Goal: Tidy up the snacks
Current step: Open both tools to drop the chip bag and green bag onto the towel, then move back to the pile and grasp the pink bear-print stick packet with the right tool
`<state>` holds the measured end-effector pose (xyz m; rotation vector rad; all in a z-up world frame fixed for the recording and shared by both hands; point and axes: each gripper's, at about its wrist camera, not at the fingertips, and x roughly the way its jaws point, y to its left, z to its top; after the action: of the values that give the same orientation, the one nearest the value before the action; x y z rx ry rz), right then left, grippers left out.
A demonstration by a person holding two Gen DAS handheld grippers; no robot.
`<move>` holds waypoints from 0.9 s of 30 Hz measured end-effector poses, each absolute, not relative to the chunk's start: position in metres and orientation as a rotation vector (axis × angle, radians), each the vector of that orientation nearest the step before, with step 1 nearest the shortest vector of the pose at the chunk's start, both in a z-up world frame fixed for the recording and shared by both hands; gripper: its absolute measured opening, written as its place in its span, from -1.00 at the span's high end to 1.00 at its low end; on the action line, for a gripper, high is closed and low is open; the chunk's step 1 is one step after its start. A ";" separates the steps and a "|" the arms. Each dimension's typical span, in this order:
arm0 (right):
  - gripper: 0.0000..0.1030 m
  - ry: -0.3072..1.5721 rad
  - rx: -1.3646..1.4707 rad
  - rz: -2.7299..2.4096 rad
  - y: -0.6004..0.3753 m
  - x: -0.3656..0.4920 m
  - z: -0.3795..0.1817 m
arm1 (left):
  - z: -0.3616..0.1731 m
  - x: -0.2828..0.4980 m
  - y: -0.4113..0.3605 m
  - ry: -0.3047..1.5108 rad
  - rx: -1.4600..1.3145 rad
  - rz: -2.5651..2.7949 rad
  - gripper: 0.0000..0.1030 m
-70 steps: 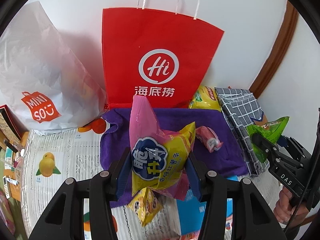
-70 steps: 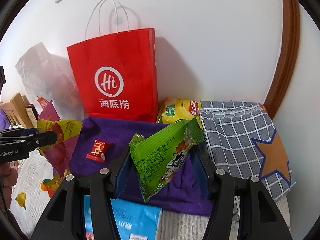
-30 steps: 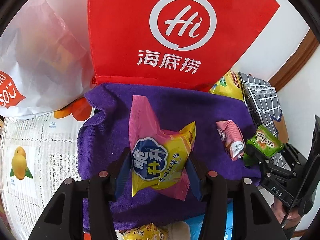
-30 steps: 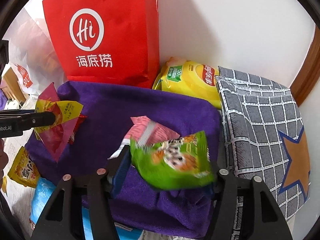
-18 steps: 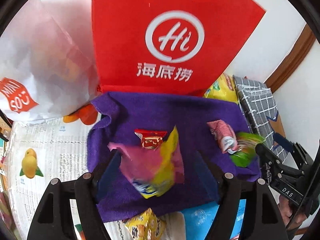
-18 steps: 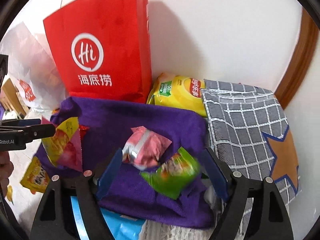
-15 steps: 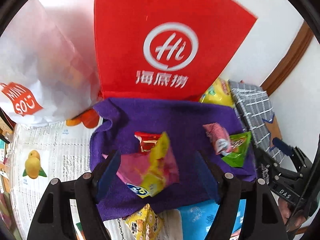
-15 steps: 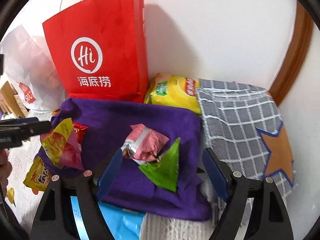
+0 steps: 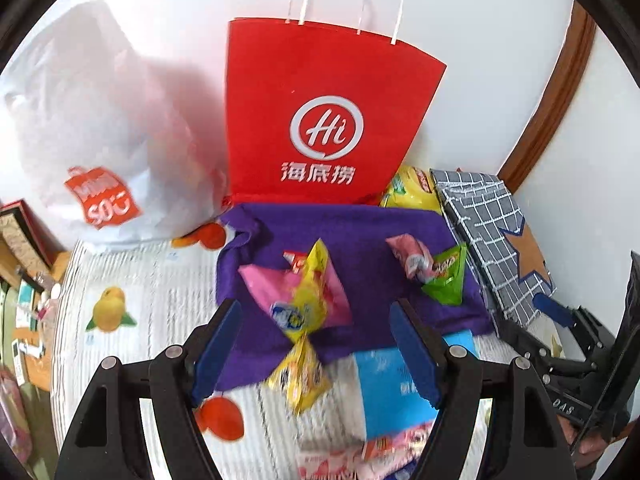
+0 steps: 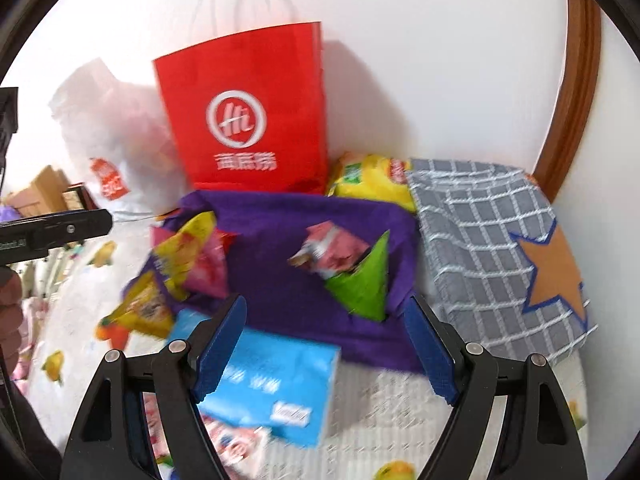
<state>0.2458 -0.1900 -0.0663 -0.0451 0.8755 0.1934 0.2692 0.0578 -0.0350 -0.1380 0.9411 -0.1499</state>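
A purple cloth (image 9: pixel 360 224) (image 10: pixel 280 224) lies in front of a red paper bag (image 9: pixel 324 120) (image 10: pixel 248 112). On it lie a pink-and-yellow snack pack (image 9: pixel 296 300) (image 10: pixel 192 256), a small red packet (image 9: pixel 294 260), a pink packet (image 9: pixel 410 254) (image 10: pixel 332 248) and a green pack (image 9: pixel 446 280) (image 10: pixel 362 284). My left gripper (image 9: pixel 316 354) is open and empty, just short of the pink-and-yellow pack. My right gripper (image 10: pixel 324 344) is open and empty, just short of the green pack; it also shows in the left wrist view (image 9: pixel 560 344).
A yellow packet (image 9: pixel 300 376) (image 10: pixel 140 312), a blue pack (image 9: pixel 388 388) (image 10: pixel 272 380) and pink packs (image 9: pixel 360 456) lie near the cloth's front edge. A white Miniso bag (image 9: pixel 104 140) stands left, a yellow chip bag (image 10: pixel 372 180) and a grey checked cushion (image 10: pixel 492 248) right.
Both grippers opened and dropped their packs onto the purple cloth, the pink-and-yellow one left, the green one right. Both grippers then drew back and up.
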 end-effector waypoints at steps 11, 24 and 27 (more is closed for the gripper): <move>-0.23 0.889 -0.123 0.307 -0.148 0.188 -0.085 | -0.046 0.223 0.087 0.962 -0.191 -0.105 -0.45; 0.06 0.999 -0.196 0.426 -0.122 0.159 -0.134 | -0.061 0.191 0.093 0.991 -0.189 -0.116 -0.45; 0.06 1.041 -0.203 0.407 -0.124 0.159 -0.148 | -0.065 0.188 0.095 0.998 -0.200 -0.119 -0.45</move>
<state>0.1588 -0.1243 -0.1482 -0.2026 1.0413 0.4067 0.1880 0.0946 -0.0649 -0.1997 0.9982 -0.1187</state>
